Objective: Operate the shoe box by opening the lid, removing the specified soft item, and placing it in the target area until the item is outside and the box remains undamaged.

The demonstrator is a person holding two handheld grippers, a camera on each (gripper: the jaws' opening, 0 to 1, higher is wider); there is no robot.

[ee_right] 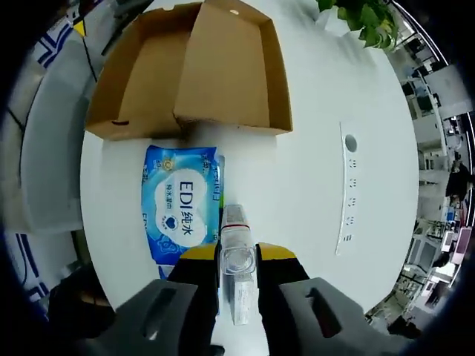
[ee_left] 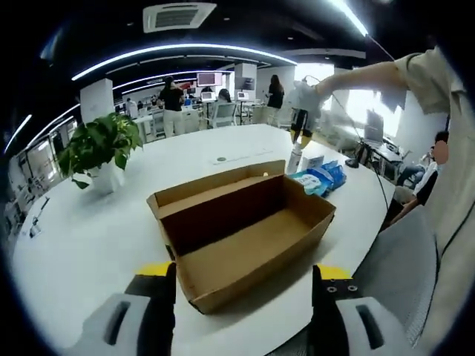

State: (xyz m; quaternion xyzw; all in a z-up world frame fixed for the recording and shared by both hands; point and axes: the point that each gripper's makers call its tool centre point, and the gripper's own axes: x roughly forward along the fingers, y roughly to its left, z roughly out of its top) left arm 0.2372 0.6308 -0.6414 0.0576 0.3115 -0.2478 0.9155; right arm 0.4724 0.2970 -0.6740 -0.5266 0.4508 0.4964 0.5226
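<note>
Left gripper view: the left tongs (ee_left: 243,297) stand wide apart and hold nothing, with the near corner of the shoe box (ee_left: 245,237) between the jaws' lines. The box is open and bare inside, brown card, its lid flap (ee_left: 215,185) standing up along the far side. It sits on the white worktop (ee_left: 89,237), its near corner close to the worktop's curved edge. Past the box's far right end lies a blue wet-wipes pack (ee_left: 320,178), with a clear bottle (ee_left: 295,159) upright just beside it. A potted plant (ee_left: 100,152) stands well apart to the left, and broad bare surface lies between it and the box. A person's sleeved arm (ee_left: 386,74) reaches across the upper right.

Right gripper view, looking down: the right tongs (ee_right: 237,285) are closed on the clear bottle (ee_right: 237,256), its red-ringed neck toward the box. The wipes pack (ee_right: 182,204) lies flat outside the box, one short end touching or just beside the box wall (ee_right: 141,132), its side just beside the bottle. The shoe box (ee_right: 148,81) is open, with the flap (ee_right: 226,67) laid outward. To the right the worktop (ee_right: 312,170) is bare as far as a strip of inset sockets (ee_right: 347,185), with the plant (ee_right: 364,15) at the far edge.
</note>
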